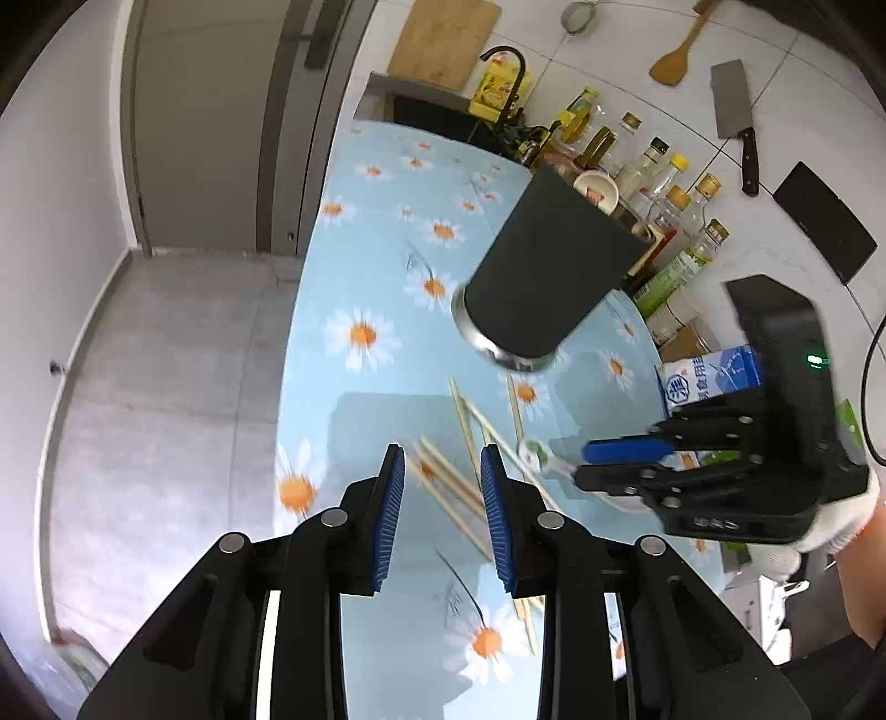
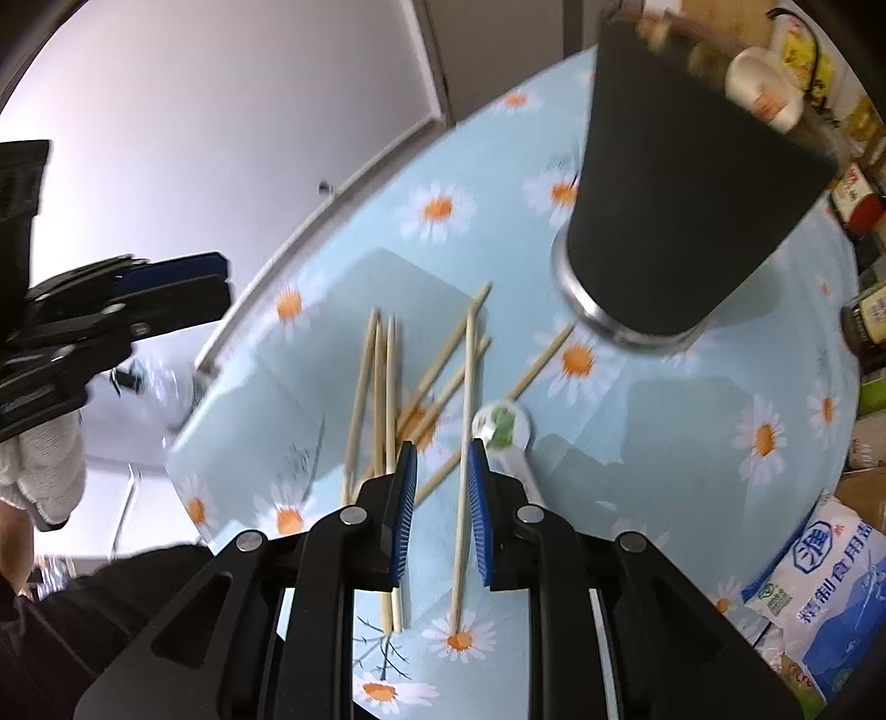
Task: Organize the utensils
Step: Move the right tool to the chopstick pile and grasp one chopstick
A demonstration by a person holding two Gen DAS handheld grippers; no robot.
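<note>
Several bamboo chopsticks (image 2: 387, 387) lie scattered on the daisy-print tablecloth (image 2: 664, 443); they also show in the left wrist view (image 1: 454, 476). A white ceramic spoon (image 2: 501, 426) with a green pattern lies beside them and shows in the left wrist view (image 1: 534, 454). A dark utensil holder (image 2: 681, 183) with a metal base stands behind them and shows in the left wrist view (image 1: 548, 277). My right gripper (image 2: 441, 459) is open above the chopsticks, one chopstick between its fingers. My left gripper (image 1: 443, 471) is open and empty above the chopsticks.
Oil and sauce bottles (image 1: 653, 183) line the wall behind the holder. A salt bag (image 2: 819, 587) lies at the table's right. A cleaver (image 1: 736, 122), a wooden spatula (image 1: 678, 55) and a cutting board (image 1: 443, 39) are at the wall. The table edge (image 1: 293, 343) drops to the floor at left.
</note>
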